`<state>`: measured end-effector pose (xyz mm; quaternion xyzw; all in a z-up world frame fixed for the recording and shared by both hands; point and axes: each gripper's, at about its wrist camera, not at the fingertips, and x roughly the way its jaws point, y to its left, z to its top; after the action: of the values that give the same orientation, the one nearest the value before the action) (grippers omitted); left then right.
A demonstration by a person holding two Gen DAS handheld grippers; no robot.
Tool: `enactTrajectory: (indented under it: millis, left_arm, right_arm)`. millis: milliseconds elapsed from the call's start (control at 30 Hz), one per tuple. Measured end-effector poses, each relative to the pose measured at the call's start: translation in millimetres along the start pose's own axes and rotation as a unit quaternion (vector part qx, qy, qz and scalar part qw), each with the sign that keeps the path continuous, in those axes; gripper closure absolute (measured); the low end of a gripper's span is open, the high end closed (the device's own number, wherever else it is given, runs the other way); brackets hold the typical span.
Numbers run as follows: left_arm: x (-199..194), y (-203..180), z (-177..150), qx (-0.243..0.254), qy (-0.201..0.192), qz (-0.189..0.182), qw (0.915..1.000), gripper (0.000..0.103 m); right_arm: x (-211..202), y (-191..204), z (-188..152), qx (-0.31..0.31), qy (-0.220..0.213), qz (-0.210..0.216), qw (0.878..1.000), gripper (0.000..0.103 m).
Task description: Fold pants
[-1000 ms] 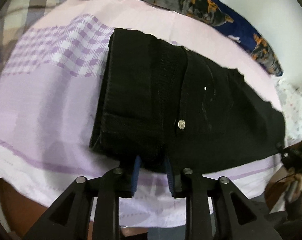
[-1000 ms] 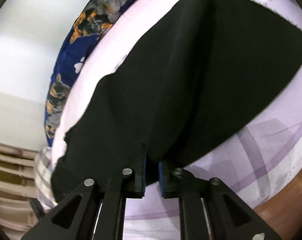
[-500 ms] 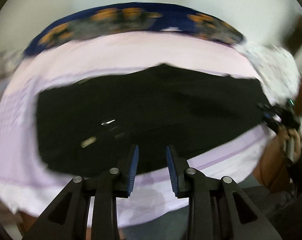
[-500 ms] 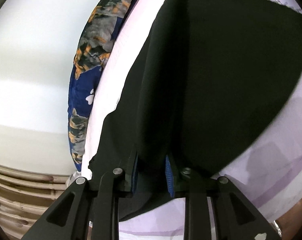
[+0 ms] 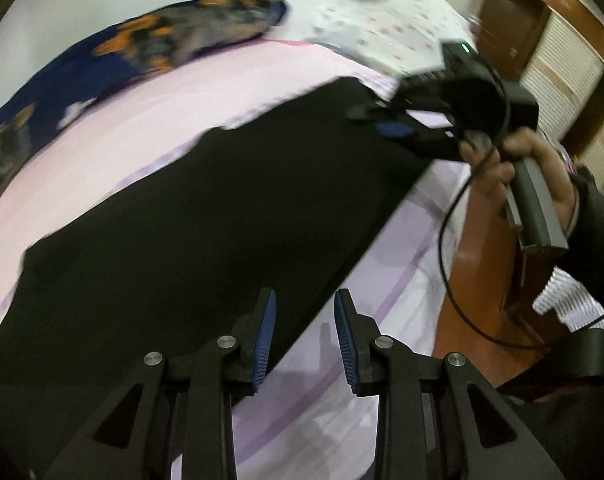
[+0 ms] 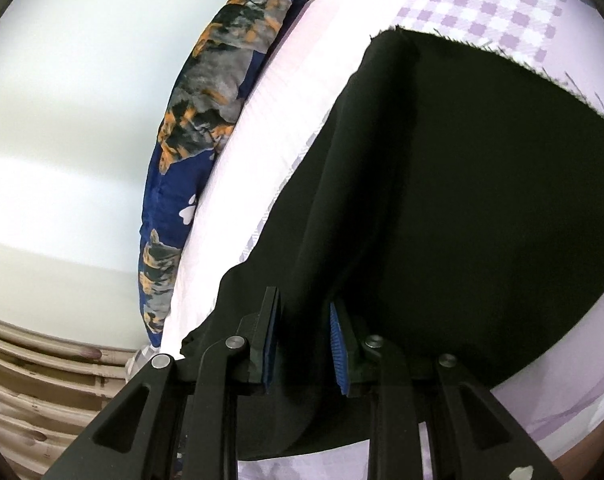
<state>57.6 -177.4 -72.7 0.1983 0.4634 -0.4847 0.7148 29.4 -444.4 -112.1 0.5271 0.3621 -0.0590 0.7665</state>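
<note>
Black pants [image 5: 206,216] lie folded lengthwise across a lilac bedsheet [image 5: 142,128]. My left gripper [image 5: 304,336] is open and empty, just over the pants' near edge. My right gripper [image 6: 304,344] is open, its blue pads on either side of a fold of the pants [image 6: 462,200] at the leg end. In the left wrist view the right gripper [image 5: 398,128] sits at the far end of the pants, held by a hand.
A navy pillow with orange and grey dog print [image 5: 114,56] [image 6: 206,108] lies along the far side of the bed. A white dotted cloth [image 5: 386,28] lies at the bed's corner. A brown wooden bed frame [image 5: 482,264] runs along the right.
My left gripper let go of the waistband and swung right toward the leg end. My right gripper opened; its pads now stand apart around the cloth.
</note>
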Motion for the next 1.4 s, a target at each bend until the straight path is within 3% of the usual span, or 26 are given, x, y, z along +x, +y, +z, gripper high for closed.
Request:
enactTrajectory:
  millis: [100, 267, 433, 567, 700, 1133, 1400]
  left_arm:
    - [24, -16, 8, 0.015, 0.008, -0.019, 0.9997, 0.071]
    - [52, -25, 17, 0.023, 0.020, -0.005, 0.9995, 0.073]
    - [55, -3, 17, -0.038, 0.014, -0.028, 0.9988, 0.089]
    - [55, 18, 12, -0.099, 0.004, -0.062, 0.9931, 0.092]
    - [57, 23, 11, -0.114, -0.001, -0.071, 0.9909, 0.092]
    - [56, 31, 4, -0.128, -0.015, -0.090, 0.9876, 0.092]
    - [56, 29, 5, -0.127, -0.014, -0.085, 0.9882, 0.091]
  right_arm:
    - [-3, -2, 6, 0.002, -0.002, 0.004, 1.000, 0.079]
    - [-4, 0, 13, 0.001, -0.002, 0.001, 1.000, 0.079]
    - [-5, 16, 32, -0.018, -0.009, -0.005, 1.000, 0.079]
    - [-1, 34, 55, -0.037, -0.021, 0.003, 0.999, 0.073]
    - [6, 42, 71, -0.042, -0.029, -0.009, 0.999, 0.073]
    - [-10, -29, 66, 0.032, -0.033, -0.072, 0.996, 0.073]
    - [3, -25, 84, 0.025, -0.052, -0.067, 0.996, 0.075]
